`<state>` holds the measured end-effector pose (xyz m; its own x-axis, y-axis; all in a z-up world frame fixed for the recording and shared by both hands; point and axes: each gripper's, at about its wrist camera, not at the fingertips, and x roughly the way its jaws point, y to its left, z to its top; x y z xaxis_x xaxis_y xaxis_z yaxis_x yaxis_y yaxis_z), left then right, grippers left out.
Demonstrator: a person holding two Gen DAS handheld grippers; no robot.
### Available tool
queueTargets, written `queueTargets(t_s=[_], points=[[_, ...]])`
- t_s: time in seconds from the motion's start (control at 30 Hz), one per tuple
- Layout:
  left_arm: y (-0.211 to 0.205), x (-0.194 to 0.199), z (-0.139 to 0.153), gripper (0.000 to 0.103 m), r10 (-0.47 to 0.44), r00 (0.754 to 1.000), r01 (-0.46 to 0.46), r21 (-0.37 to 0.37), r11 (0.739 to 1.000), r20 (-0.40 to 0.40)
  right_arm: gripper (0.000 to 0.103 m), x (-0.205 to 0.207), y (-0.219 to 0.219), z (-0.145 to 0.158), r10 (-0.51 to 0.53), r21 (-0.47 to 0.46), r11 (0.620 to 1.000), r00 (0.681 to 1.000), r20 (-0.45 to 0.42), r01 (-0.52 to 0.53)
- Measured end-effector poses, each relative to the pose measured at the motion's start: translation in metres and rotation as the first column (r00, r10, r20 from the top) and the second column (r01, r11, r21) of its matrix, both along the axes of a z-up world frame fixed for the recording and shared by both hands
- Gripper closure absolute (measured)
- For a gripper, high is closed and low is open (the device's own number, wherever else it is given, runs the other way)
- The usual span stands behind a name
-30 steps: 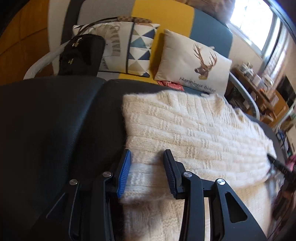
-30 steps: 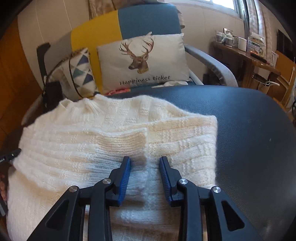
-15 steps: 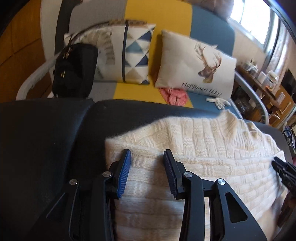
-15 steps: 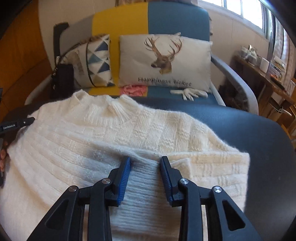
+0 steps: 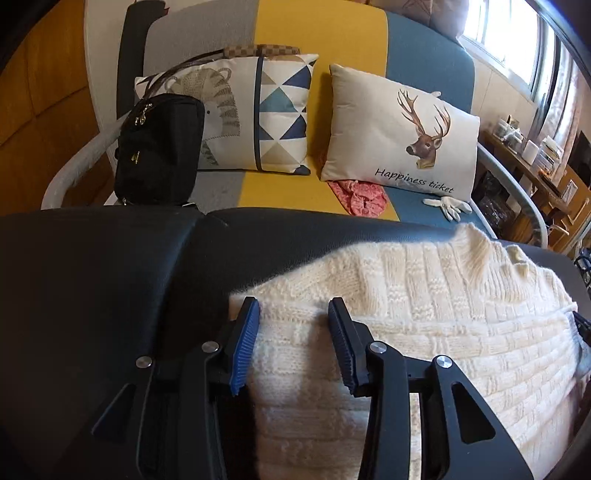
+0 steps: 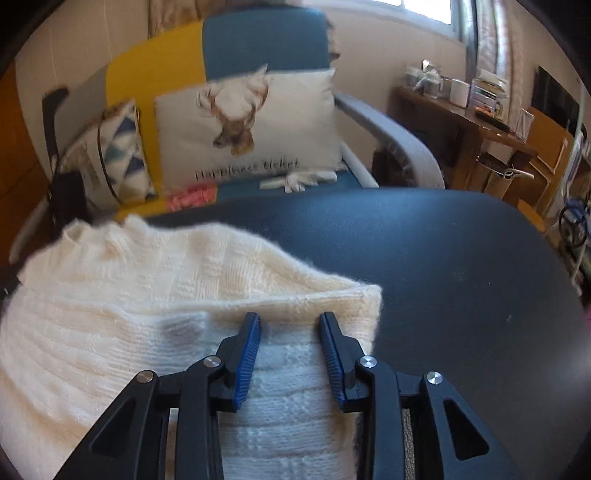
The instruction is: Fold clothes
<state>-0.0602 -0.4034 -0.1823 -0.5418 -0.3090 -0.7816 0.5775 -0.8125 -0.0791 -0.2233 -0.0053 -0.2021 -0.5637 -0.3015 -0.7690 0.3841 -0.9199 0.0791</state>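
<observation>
Left gripper (image 5: pixel 293 347): its jaws are standing about half apart with a thick fold of the cream knit sweater (image 5: pixel 424 314) bulging up between the blue pads (image 5: pixel 245 347); the pads are lying against the wool, so it is gripping that fold at the sweater's left edge. The jaws have just been opening a little.
Right gripper (image 6: pixel 290 354): narrower gap, likewise pinching a doubled band of knit near the right edge.
Sweater: lying on the black padded surface (image 6: pixel 443 266), the lower part being brought over the body, the collar (image 5: pixel 476 243) pointing toward the sofa.
Handling: it is looking soft, bulky, light and stretchy; a thin pinch would likely slip or pull the stitches, so taking a full fold at both outer edges seems best.
Beyond: deer cushion (image 5: pixel 402 136), triangle-pattern cushion (image 5: pixel 255 114), black bag (image 5: pixel 159 147) and a pink cloth (image 5: pixel 358 194) sitting on the sofa (image 5: pixel 314 33).
</observation>
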Motion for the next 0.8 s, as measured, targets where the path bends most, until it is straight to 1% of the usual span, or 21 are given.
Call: queueTargets(t_s=[0.07, 0.13, 0.2, 0.23, 0.27, 0.33, 0.4, 0.47, 0.5, 0.57, 0.67, 0.73, 0.77, 0.8], points=[[0.001, 0.005, 0.006, 0.061, 0.012, 1.000, -0.012, 0.004, 1.000, -0.008, 0.070, -0.002, 0.000, 0.004, 0.005, 0.000, 1.000, 1.000, 0.017, -0.005], [0.006, 0.014, 0.016, 0.061, 0.017, 0.999, -0.018, -0.015, 1.000, -0.047, 0.071, -0.003, 0.002, 0.011, 0.009, -0.013, 1.000, 0.999, 0.031, -0.009], [0.013, 0.025, 0.026, 0.061, 0.011, 0.996, -0.014, -0.031, 0.999, -0.089, 0.071, 0.001, 0.012, 0.025, 0.000, -0.065, 0.998, 1.000, -0.007, 0.000], [0.016, 0.028, 0.029, 0.061, 0.002, 0.995, -0.006, -0.034, 0.999, -0.103, 0.070, 0.001, 0.014, 0.029, 0.001, -0.074, 0.997, 1.000, -0.022, -0.003], [0.018, 0.027, 0.029, 0.061, -0.011, 0.995, 0.007, -0.037, 0.999, -0.099, 0.070, -0.001, 0.015, 0.030, 0.010, -0.086, 0.996, 1.000, -0.013, -0.011], [0.019, 0.017, 0.021, 0.061, -0.030, 0.999, 0.029, -0.035, 0.999, -0.042, 0.070, -0.005, 0.015, 0.029, 0.030, -0.105, 0.994, 1.000, 0.008, -0.029], [0.012, 0.005, 0.003, 0.061, -0.033, 0.999, 0.033, 0.001, 0.999, 0.034, 0.070, -0.015, 0.009, 0.017, 0.029, -0.068, 0.997, 0.998, 0.047, -0.026], [0.011, 0.005, -0.001, 0.060, -0.025, 0.999, 0.025, -0.009, 1.000, 0.030, 0.071, -0.023, 0.009, 0.005, 0.005, -0.030, 1.000, 0.997, 0.078, -0.002], [0.012, 0.006, 0.002, 0.060, -0.018, 0.999, 0.019, -0.005, 1.000, 0.027, 0.071, -0.022, 0.011, 0.005, 0.010, -0.038, 0.999, 0.997, 0.081, -0.006], [0.015, 0.015, 0.009, 0.060, -0.008, 1.000, 0.008, -0.002, 1.000, 0.001, 0.071, -0.019, 0.015, 0.009, 0.019, -0.056, 0.998, 0.996, 0.085, -0.014], [0.028, 0.037, 0.024, 0.060, -0.004, 0.998, 0.004, -0.004, 1.000, -0.065, 0.071, -0.001, 0.026, 0.031, 0.035, -0.107, 0.994, 0.997, 0.072, -0.027], [0.042, 0.055, 0.028, 0.060, -0.017, 0.994, 0.018, 0.002, 1.000, -0.107, 0.071, 0.018, 0.032, 0.046, 0.079, -0.157, 0.985, 0.995, 0.061, -0.068], [0.049, 0.065, 0.029, 0.060, -0.021, 0.993, 0.023, 0.017, 1.000, -0.120, 0.071, 0.029, 0.034, 0.051, 0.112, -0.190, 0.977, 0.991, 0.068, -0.097], [0.056, 0.073, 0.029, 0.060, -0.025, 0.991, 0.029, 0.032, 0.999, -0.131, 0.070, 0.038, 0.035, 0.051, 0.134, -0.195, 0.974, 0.988, 0.081, -0.116]])
